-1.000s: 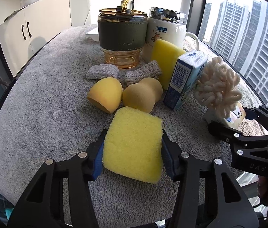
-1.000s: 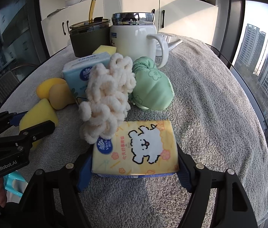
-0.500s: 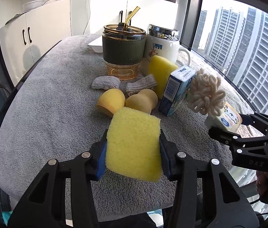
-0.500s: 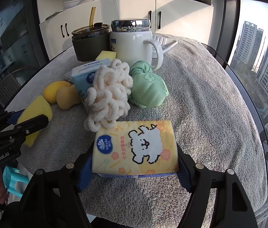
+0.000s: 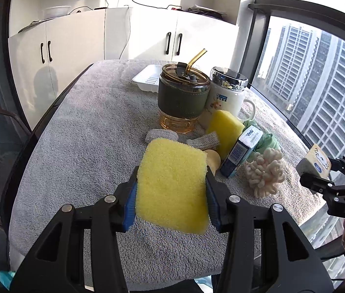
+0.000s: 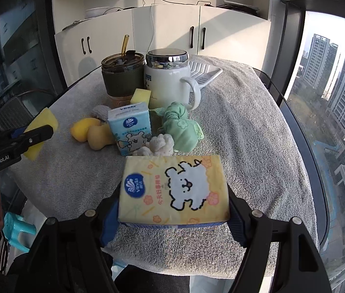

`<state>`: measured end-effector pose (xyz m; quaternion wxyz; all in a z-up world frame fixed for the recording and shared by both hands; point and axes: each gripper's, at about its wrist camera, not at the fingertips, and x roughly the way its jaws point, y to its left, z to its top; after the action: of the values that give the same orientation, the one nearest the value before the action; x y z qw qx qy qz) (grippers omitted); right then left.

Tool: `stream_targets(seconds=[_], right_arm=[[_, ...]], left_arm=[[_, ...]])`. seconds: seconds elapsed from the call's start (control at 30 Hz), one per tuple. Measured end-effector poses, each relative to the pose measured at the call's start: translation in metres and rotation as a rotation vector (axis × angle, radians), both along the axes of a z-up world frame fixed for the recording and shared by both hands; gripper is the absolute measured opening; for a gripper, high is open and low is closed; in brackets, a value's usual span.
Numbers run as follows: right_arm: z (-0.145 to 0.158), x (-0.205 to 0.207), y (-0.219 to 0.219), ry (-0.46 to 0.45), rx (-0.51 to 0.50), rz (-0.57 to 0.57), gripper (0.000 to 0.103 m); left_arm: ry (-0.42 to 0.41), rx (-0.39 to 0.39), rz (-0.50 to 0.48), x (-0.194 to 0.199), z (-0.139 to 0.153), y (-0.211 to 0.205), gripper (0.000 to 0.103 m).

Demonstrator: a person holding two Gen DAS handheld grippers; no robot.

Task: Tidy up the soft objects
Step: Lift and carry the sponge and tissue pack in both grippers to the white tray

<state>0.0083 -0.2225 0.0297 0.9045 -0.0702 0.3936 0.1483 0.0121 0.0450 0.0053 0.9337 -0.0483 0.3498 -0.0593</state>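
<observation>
My left gripper [image 5: 171, 190] is shut on a yellow sponge [image 5: 172, 185] and holds it above the towel-covered table [image 5: 87, 146]. My right gripper [image 6: 173, 195] is shut on a yellow tissue pack [image 6: 175, 190] with a white bear print, lifted over the table's near edge. On the table lie a blue tissue pack [image 6: 129, 128], a cream fluffy scrunchie [image 5: 265, 173], a green cloth bundle [image 6: 182, 131], two yellow makeup sponges [image 6: 91, 131], a second yellow sponge [image 5: 223, 129] and grey knitted pieces [image 5: 160, 135].
A green-sleeved tumbler with a straw [image 5: 182, 97] and a white lidded mug [image 5: 226, 95] stand behind the soft things. A white tray [image 5: 148, 79] lies at the far end. White cabinets [image 5: 74, 48] stand behind the table; windows are on the right.
Both grippers have risen and pulled back from the table, carrying the sponge and the tissue pack up with them. The things on the table have not moved.
</observation>
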Motion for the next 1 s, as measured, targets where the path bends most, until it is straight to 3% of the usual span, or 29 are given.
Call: stream_targets(seconds=[0.13, 0.53, 0.77, 0.87, 1.0], right_arm=[[0.012, 0.012, 0.000, -0.025, -0.008, 0.013, 0.075], [0.064, 0.093, -0.018, -0.122, 0.003, 0.031, 0.075], [0.079, 0.197, -0.013, -0.115, -0.012, 0.071, 0.075], [0.074, 0.250, -0.007, -0.075, -0.005, 0.084, 0.075], [0.057, 0.304, 0.004, -0.027, -0.028, 0.106, 0.075]], left_arm=[[-0.005, -0.024, -0.003, 0.010, 0.008, 0.006, 0.045], [-0.095, 0.037, 0.011, 0.082, 0.058, 0.042, 0.046], [-0.104, 0.107, -0.045, 0.171, 0.074, 0.054, 0.047], [-0.084, 0.145, -0.069, 0.221, 0.071, 0.052, 0.047], [-0.035, 0.135, -0.126, 0.283, 0.056, 0.050, 0.047]])
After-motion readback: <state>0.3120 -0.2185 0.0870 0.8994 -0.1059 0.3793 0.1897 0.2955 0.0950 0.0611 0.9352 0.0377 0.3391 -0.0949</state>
